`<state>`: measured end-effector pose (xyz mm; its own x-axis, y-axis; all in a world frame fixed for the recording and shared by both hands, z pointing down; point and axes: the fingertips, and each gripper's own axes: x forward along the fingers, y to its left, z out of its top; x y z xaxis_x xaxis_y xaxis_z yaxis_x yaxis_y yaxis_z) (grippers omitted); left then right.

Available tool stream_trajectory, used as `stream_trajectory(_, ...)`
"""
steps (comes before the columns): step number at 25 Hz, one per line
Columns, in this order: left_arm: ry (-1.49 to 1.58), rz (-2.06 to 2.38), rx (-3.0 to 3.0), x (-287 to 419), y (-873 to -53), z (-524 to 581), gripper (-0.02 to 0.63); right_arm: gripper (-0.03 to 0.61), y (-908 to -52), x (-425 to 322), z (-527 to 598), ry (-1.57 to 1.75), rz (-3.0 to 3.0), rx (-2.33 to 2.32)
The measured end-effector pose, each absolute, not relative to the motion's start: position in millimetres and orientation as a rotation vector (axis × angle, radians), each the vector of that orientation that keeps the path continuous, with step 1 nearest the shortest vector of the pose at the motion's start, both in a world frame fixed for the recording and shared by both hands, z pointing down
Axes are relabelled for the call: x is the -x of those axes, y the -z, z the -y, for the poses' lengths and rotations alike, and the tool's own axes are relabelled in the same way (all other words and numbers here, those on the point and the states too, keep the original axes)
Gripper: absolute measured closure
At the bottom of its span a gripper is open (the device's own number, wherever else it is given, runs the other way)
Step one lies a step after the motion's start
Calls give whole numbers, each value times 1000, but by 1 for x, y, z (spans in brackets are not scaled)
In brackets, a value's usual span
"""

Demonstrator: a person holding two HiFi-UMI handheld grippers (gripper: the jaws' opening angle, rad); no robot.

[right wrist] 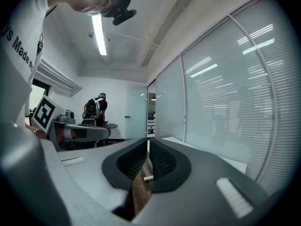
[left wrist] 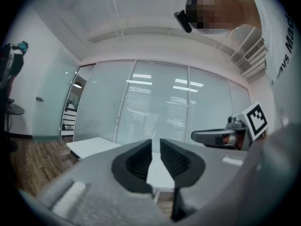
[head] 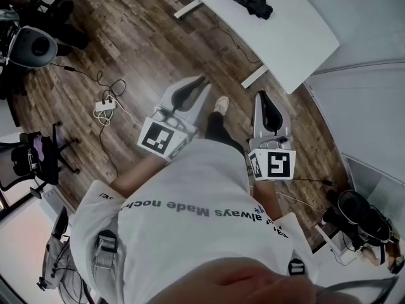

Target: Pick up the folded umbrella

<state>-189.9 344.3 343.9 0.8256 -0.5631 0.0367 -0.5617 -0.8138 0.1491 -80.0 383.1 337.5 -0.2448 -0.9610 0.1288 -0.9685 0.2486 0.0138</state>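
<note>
The folded black umbrella (head: 250, 2) lies on a white table (head: 297, 37) at the top of the head view, well ahead of both grippers. My left gripper (head: 201, 81) is held at waist height over the wood floor, pointing toward that table. Its jaws stand together with only a thin slit and nothing between them (left wrist: 155, 142). My right gripper (head: 261, 95) is alongside it, shut and empty (right wrist: 148, 142). The umbrella is not visible in either gripper view. A white table (left wrist: 91, 147) shows ahead in the left gripper view.
A power strip with loose cables (head: 104, 106) lies on the floor to the left. An office chair (head: 35, 157) and grey equipment (head: 31, 46) stand further left. Dark gear (head: 361, 217) sits at the right. A glass wall (left wrist: 155, 102) runs behind the table.
</note>
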Motion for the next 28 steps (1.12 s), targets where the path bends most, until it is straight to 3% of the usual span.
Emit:
stream_trajectory(14, 7, 944, -2864, 57, -330, -225, 561, 568, -335, -70, -270, -124, 2418, -1885)
stream_trajectory(28, -12, 974, -2831, 14, -338, -159, 565, 569, -341, -106, -200, -152, 2446, -1829)
